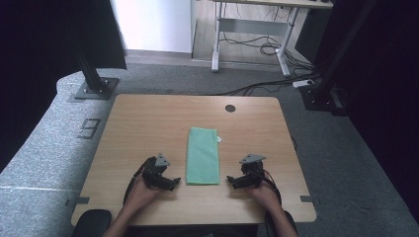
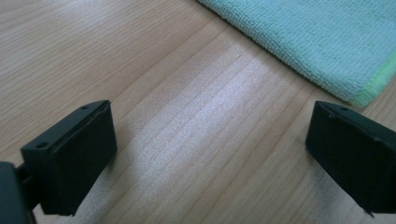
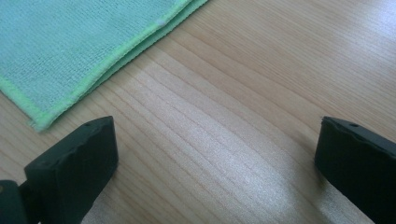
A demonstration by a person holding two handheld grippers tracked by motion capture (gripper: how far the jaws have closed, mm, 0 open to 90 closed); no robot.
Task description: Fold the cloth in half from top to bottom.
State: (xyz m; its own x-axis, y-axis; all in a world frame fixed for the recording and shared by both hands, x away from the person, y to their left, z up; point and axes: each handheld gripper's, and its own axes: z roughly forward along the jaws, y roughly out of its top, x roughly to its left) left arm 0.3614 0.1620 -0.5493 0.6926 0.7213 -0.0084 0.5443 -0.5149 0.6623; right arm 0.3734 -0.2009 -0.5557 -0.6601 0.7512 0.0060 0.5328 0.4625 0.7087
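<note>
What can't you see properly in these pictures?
- Green cloth: its underside and how many layers it has stay hidden by its own top in the high view; both gripper views cut it off at the frame edge.
- White tag on the cloth: too small to read, high view.
- Person's arms: cut off by the bottom edge, high view.
- Left gripper and right gripper: jaws tiny there, but open over bare table.

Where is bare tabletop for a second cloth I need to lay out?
The far half of the light wooden table, beyond the folded green microfibre cloth, is bare, as are the strips left and right of it. The near edge is crowded: left gripper, right gripper flank the cloth, jaws open.
</note>
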